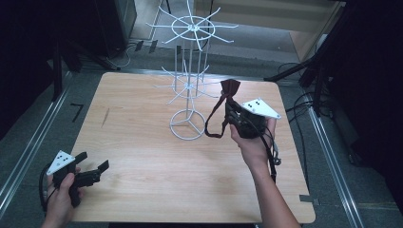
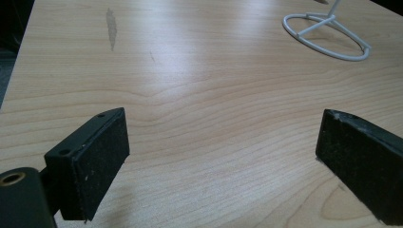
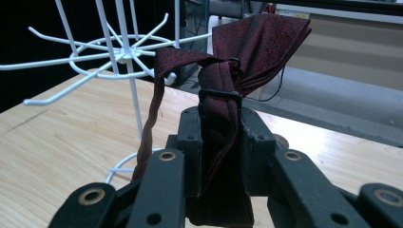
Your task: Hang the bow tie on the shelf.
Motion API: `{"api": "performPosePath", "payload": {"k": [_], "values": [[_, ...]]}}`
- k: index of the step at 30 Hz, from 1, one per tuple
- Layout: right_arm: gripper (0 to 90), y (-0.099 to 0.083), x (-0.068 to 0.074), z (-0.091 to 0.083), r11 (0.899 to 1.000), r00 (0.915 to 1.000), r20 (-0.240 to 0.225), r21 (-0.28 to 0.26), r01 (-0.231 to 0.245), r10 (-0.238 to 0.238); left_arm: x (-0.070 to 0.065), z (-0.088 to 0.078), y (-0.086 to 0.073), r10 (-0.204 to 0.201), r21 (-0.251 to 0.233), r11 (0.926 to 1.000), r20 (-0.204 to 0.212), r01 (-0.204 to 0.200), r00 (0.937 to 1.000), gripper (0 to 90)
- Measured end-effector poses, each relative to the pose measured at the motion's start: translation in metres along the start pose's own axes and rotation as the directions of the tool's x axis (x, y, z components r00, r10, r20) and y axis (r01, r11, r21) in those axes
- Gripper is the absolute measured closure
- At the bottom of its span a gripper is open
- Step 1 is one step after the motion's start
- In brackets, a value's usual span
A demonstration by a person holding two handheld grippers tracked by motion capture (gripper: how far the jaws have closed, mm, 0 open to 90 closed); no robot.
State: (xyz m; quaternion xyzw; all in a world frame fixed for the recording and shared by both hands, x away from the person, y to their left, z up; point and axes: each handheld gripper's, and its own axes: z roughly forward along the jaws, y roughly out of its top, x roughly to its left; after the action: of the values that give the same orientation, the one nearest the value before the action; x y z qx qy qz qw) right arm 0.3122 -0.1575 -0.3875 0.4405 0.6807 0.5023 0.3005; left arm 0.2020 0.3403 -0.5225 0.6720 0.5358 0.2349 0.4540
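A dark red bow tie with a thin strap hangs in the air at the table's right, beside the white wire rack. My right gripper is shut on it. In the right gripper view the jaws clamp the bow tie at its knot, the bow fans out above them and the strap loops down to the left, close to the rack's lower hooks. At the near left corner my left gripper is held open just over the wood; its black pads stand wide apart with nothing between them.
The rack stands on a ring base at the middle of the wooden table, with two tiers of hooks. A faint grey smear marks the wood at the far left. Dark stands and cables surround the table.
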Motion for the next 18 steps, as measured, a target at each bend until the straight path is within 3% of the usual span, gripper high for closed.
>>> {"api": "performPosePath", "payload": {"k": [6, 18], "values": [[74.5, 0.004, 0.003, 0.005, 1.000, 0.9999, -0.004, -0.001, 0.010, -0.010, 0.000, 0.000, 0.000, 0.002, 0.002, 1.0000, 0.002, -0.002, 1.0000, 4.4], [74.5, 0.000, 0.002, 0.024, 0.999, 0.9999, -0.001, 0.038, -0.015, 0.015, 0.000, 0.000, 0.000, 0.001, 0.003, 1.0000, 0.004, -0.001, 1.0000, 4.4]]}}
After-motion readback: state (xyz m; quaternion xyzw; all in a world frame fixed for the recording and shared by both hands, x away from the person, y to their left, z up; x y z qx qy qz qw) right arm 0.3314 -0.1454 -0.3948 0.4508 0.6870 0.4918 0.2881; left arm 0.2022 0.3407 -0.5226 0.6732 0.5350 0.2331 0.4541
